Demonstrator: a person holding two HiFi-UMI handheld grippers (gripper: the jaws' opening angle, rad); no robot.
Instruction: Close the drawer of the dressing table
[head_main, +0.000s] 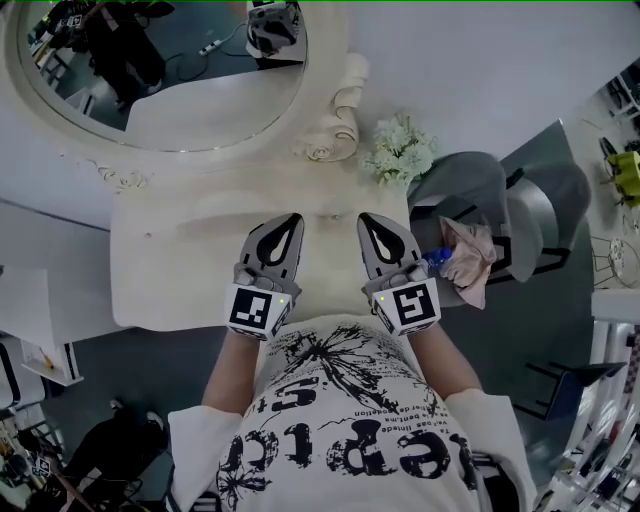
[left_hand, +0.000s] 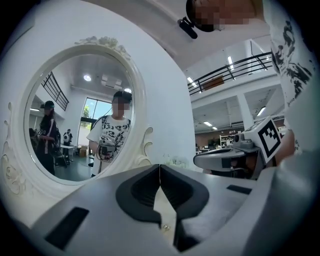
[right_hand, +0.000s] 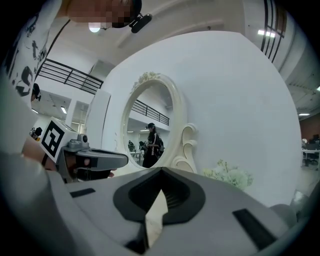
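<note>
The white dressing table (head_main: 170, 260) stands against the wall under its oval mirror (head_main: 180, 90). Its drawer front shows in no view; my torso and arms cover the table's near edge. Both grippers hang side by side over the tabletop, pointing toward the mirror. My left gripper (head_main: 290, 219) is shut, tips touching, with nothing between them; in its own view the left gripper (left_hand: 160, 166) faces the mirror (left_hand: 80, 125). My right gripper (head_main: 368, 219) is shut and empty too, and in the right gripper view the right gripper (right_hand: 161, 170) has the mirror frame (right_hand: 175, 130) ahead of it.
A bunch of white flowers (head_main: 400, 150) sits at the table's back right corner. Right of the table stands a grey chair (head_main: 520, 210) with a pink cloth (head_main: 470, 255) and a blue bottle (head_main: 437, 260) on it. Dark bags (head_main: 120, 450) lie on the floor at lower left.
</note>
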